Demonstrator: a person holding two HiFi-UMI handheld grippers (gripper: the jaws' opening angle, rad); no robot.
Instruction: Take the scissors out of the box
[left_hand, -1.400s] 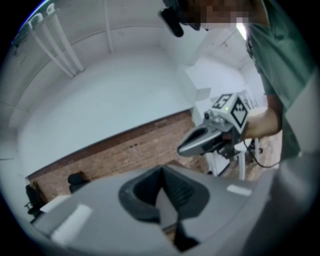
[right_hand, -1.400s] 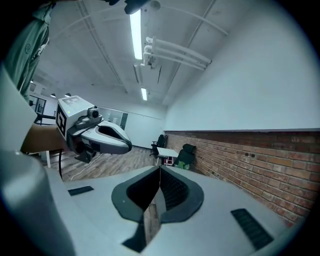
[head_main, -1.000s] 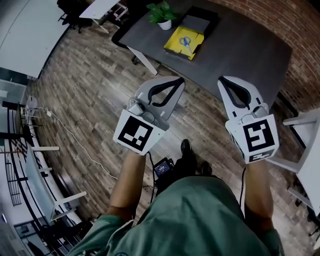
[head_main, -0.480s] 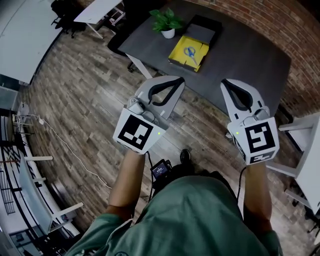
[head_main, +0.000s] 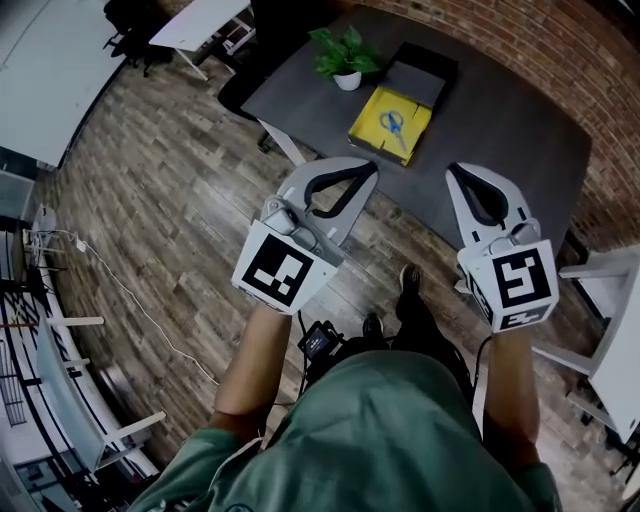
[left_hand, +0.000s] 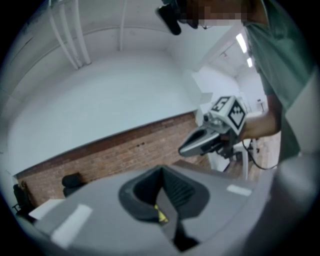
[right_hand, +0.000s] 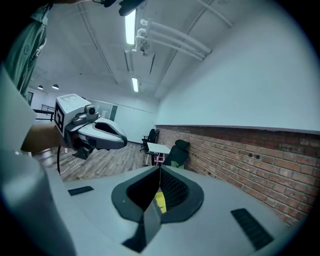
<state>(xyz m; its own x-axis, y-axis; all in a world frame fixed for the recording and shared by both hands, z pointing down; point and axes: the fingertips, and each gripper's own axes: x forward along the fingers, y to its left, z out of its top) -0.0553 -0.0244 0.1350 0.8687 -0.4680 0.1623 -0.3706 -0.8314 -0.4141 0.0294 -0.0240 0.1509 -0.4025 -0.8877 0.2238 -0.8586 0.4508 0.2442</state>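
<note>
Office room with a plank floor and a half-brick wall

Wood plank floor (head_main: 170, 190) fills the left and middle of the head view, with a thin white cable (head_main: 150, 310) trailing across it toward white shelving (head_main: 70, 340) at the near left. A dark grey table (head_main: 500, 110) stands far right, beside a red brick wall (head_main: 560, 40), and a potted plant (head_main: 345, 55) sits on its far-left part. A white desk (head_main: 195, 20) and black chairs (head_main: 130, 25) stand at the far left, and a white furniture frame (head_main: 605, 270) shows at the right edge. In the right gripper view the brick runs low only, with plain white wall (right_hand: 240, 85) above it. Lit strip lamps (right_hand: 131, 25) and white pipes (right_hand: 175, 37) hang from the ceiling.
</note>
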